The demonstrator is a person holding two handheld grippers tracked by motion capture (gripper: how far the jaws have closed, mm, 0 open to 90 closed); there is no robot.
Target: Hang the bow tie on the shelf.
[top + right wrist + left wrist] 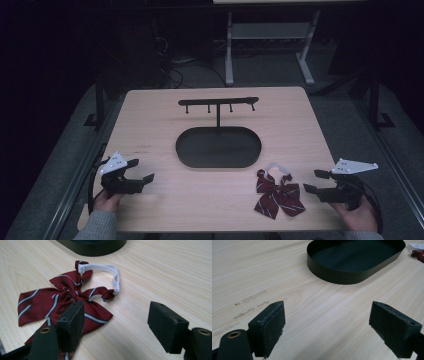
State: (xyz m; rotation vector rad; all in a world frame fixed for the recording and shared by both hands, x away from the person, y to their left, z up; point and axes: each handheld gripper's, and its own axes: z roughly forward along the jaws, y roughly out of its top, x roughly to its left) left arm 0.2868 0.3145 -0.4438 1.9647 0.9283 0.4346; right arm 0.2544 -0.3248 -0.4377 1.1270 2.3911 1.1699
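High view looks down on a pale wooden desk with a person's two hands at its near edge, each holding tongs. The left tongs sit near the desk's left front corner with their jaws spread wide apart and nothing between them; in the left gripper view the left tongs hang just above bare wood grain, gripping nothing, with a few faint scuff marks on the desk to their left. The right tongs are near the right front corner, jaws likewise wide apart and empty. In the right gripper view the right tongs point at a dark red striped bow tie, which lies flat on the desk; one jaw overlaps the bow tie's edge in that view, though whether it touches the cloth I cannot tell. The bow tie's white strap loops out from the knot on the far side.

From above, the bow tie lies just beside the right tongs, towards the middle, and near the front edge. Behind it, at the desk's centre, stands a black oval tray with a thin post rising from its back to a horizontal bar with small pegs. The room around is dark, with a grey floor, cables and the legs of another table beyond.
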